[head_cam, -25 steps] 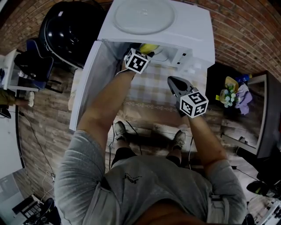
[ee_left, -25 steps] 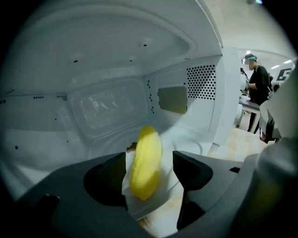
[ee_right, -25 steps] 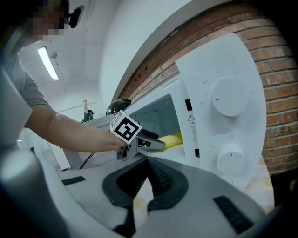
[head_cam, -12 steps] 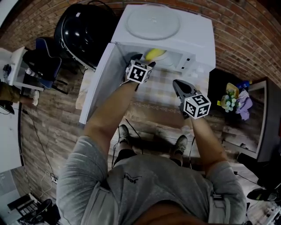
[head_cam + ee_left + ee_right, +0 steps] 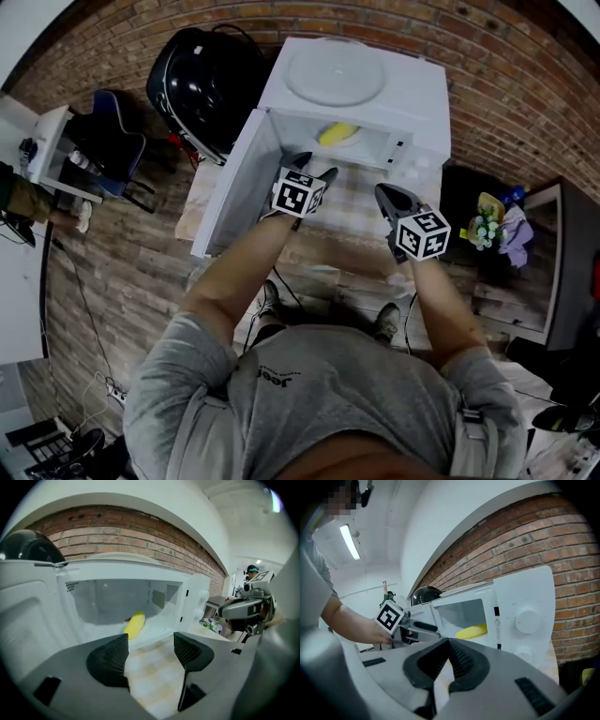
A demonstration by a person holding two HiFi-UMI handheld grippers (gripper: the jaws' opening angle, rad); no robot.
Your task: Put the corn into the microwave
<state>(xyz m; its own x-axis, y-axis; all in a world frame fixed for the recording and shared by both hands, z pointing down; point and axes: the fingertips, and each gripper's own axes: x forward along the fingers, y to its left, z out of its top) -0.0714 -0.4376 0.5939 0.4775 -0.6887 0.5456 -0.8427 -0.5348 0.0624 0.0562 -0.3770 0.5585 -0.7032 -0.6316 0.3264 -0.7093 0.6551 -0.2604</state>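
The yellow corn lies inside the white microwave, on its floor toward the left; its door stands wide open to the left. My left gripper is open and empty, held over the checked tablecloth just in front of the oven's mouth, apart from the corn. My right gripper hangs to the right of it, jaws shut with nothing between them. The right gripper view shows the corn through the opening and the left gripper in front of the door.
The microwave stands on a table with a checked cloth against a brick wall. A black domed vessel sits left of the door. A bunch of flowers and a dark cabinet are on the right.
The left gripper has drawn back out of the microwave's mouth toward me, open, with the corn left lying inside. The right gripper has stayed about where it was.
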